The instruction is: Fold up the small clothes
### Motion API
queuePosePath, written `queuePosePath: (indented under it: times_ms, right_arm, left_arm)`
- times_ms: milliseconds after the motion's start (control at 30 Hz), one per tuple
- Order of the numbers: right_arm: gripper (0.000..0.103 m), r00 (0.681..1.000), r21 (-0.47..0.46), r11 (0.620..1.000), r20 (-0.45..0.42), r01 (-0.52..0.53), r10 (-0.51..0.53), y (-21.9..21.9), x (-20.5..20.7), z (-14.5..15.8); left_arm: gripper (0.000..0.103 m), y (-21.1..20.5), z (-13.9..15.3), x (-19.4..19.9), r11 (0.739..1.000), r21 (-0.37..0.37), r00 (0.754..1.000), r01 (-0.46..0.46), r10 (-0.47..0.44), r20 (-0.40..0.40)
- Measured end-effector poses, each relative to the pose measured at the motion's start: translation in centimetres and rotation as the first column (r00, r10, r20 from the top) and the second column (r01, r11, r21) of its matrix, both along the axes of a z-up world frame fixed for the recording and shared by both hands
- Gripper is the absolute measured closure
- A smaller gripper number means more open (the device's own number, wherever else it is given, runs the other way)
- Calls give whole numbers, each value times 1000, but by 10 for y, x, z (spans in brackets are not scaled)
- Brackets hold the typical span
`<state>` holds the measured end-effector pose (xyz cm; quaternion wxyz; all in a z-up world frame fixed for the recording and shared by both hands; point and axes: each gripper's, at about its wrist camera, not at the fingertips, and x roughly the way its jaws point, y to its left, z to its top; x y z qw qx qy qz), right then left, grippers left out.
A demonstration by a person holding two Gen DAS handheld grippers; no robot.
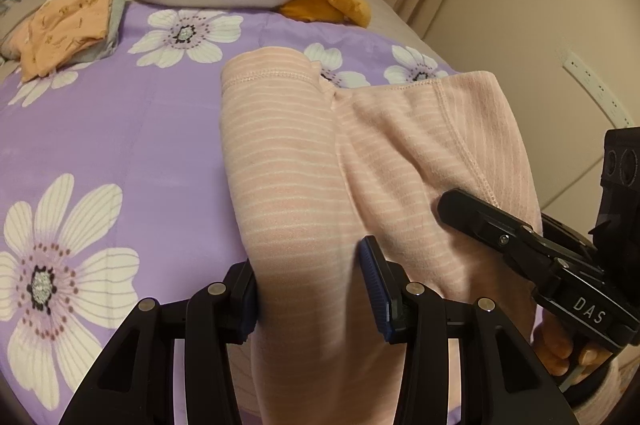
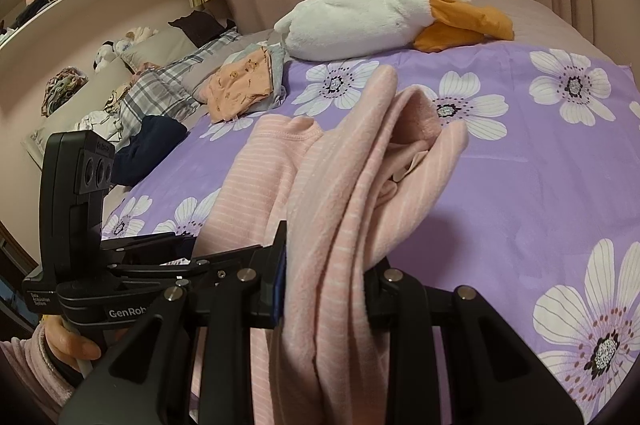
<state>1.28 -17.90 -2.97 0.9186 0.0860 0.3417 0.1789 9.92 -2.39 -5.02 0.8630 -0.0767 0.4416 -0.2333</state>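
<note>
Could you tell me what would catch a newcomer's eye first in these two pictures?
First, the pink striped garment, bunched in both grippers above the purple flowered bedspread. Next, the white plush duck with its orange bill lying at the far end of the bed, and beside it a folded orange garment.

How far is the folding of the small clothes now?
Done: an orange garment lies folded on a small pile by the plush duck. In hand: the left gripper and right gripper hold the pink striped garment. Left: folding it and laying it down.
</note>
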Motion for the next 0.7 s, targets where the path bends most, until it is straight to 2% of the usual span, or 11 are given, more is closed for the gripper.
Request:
queuePosePath:
  times_ms: [700]
  right_arm:
    - [76, 999, -23, 999, -20, -25, 25, 22, 37, -8]
  left_arm:
    - [59, 15, -13, 32, 999, 10, 999, -33, 33, -12]
